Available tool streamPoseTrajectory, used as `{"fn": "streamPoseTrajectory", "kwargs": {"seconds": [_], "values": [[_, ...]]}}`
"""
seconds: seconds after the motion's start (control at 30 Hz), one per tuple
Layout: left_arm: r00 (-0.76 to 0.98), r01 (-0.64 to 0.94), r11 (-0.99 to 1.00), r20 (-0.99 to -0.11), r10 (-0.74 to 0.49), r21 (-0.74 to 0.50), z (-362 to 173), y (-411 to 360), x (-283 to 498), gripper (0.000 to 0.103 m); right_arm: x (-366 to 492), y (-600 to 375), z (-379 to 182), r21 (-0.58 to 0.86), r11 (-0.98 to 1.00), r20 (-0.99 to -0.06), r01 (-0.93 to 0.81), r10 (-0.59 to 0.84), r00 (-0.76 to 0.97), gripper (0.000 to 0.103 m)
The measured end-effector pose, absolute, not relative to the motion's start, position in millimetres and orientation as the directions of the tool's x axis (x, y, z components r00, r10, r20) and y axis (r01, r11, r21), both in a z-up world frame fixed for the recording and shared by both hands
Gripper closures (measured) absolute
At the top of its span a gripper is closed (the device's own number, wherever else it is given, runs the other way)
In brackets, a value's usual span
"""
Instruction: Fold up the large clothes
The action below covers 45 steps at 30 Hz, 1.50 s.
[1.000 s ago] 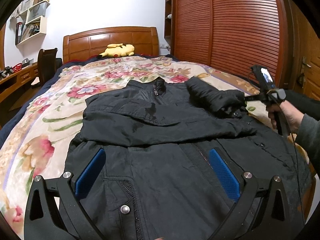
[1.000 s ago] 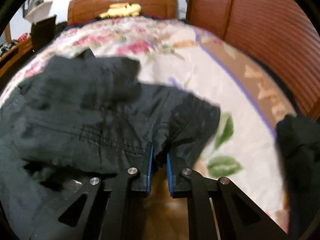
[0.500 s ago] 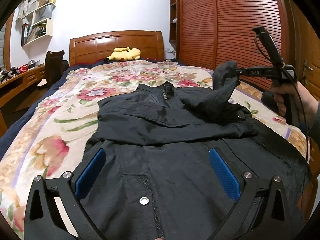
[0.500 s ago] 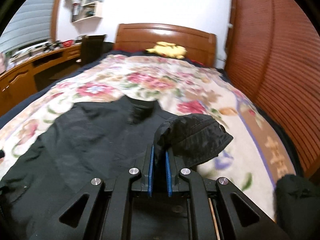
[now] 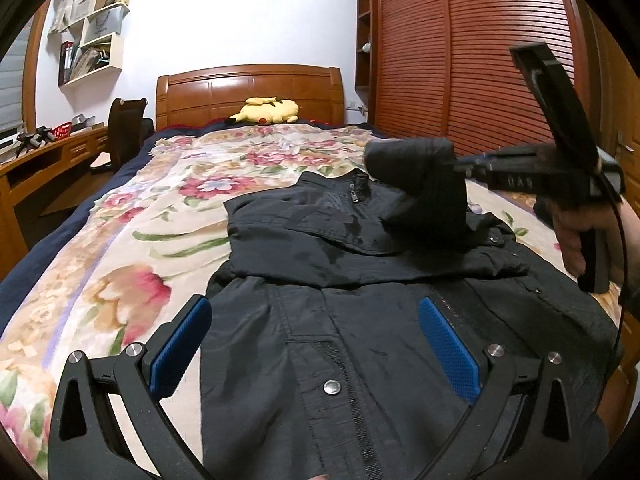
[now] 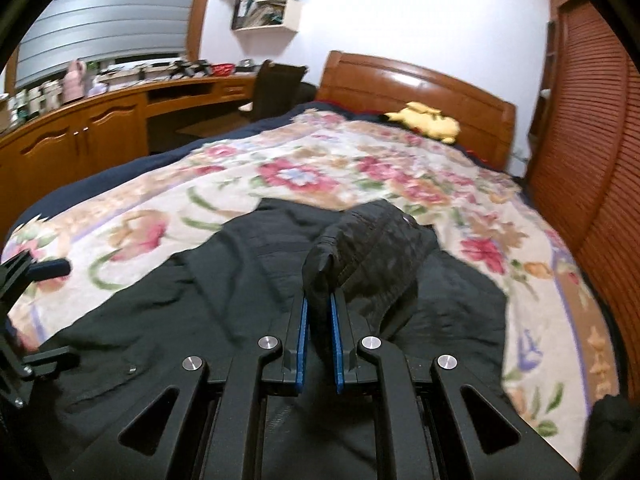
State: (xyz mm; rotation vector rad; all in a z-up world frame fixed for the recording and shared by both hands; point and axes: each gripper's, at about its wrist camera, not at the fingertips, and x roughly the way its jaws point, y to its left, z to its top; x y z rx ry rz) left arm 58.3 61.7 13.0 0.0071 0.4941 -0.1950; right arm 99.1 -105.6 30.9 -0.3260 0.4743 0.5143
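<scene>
Left wrist view: we see the black jacket (image 5: 360, 320) spread flat on the bed (image 5: 120, 264), collar toward the wooden headboard (image 5: 248, 88), its left sleeve folded across the chest. Our left tongs (image 5: 314, 340) hover over the jacket's lower front with the blue pads (image 5: 182, 344) spread wide and nothing between them. At the right, our right tongs (image 5: 460, 166) are raised above the jacket, clenched on the cuff of the right sleeve (image 5: 420, 184), which hangs lifted off the bed; a hand (image 5: 576, 232) grips the handle. A yellow plush toy (image 5: 266, 110) lies by the headboard.

Right wrist view: we see the right tongs (image 6: 318, 316) nearly closed, their blue pads (image 6: 303, 336) pinching the sleeve's (image 6: 372, 256) dark fabric, which bunches above the tips. The jacket (image 6: 180, 320) lies below on the floral bedspread (image 6: 280, 168). A wooden desk (image 6: 100, 120) runs along the left wall.
</scene>
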Motion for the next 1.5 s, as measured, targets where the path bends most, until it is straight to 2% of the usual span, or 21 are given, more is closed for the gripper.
{"fn": "streamPoseTrajectory", "kwargs": {"seconds": [0.3,0.5,0.63,0.67,0.77,0.93,1.27,1.37,1.5], "values": [[0.864,0.178,0.983,-0.47,-0.178,-0.045,13,67,59,0.0,94,-109,-1,-0.163,0.806,-0.607,-0.569,0.373,0.702,0.092],[0.864,0.178,0.983,-0.47,-0.178,-0.044,13,67,58,0.0,78,-99,7,-0.142,0.82,-0.633,-0.554,0.356,0.688,0.083],[0.864,0.178,0.983,-0.471,-0.179,-0.046,13,67,59,0.0,61,-101,21,-0.136,0.82,-0.593,-0.555,0.382,0.709,0.056],[0.864,0.179,0.983,-0.47,-0.179,-0.045,13,67,58,0.0,58,-104,24,-0.127,0.824,-0.582,-0.552,0.389,0.714,0.054],[0.864,0.178,0.983,-0.471,-0.178,-0.045,13,67,59,0.0,57,-112,25,-0.121,0.848,-0.571,-0.516,0.365,0.735,0.054],[0.863,0.173,0.984,-0.475,-0.172,-0.042,10,71,56,0.0,69,-121,8,-0.066,0.876,-0.602,-0.478,0.347,0.719,0.054],[0.864,0.149,0.988,-0.483,-0.146,-0.034,7,81,48,0.0,87,-90,-5,0.038,0.855,-0.607,-0.517,0.431,0.668,0.053],[0.864,0.137,0.99,-0.485,-0.136,-0.033,7,87,46,0.0,94,-71,-12,0.042,0.85,-0.636,-0.525,0.428,0.642,0.053],[0.865,0.125,0.992,-0.487,-0.124,-0.032,8,94,43,0.0,111,-54,-33,0.016,0.884,-0.716,-0.468,0.336,0.612,0.053]]}}
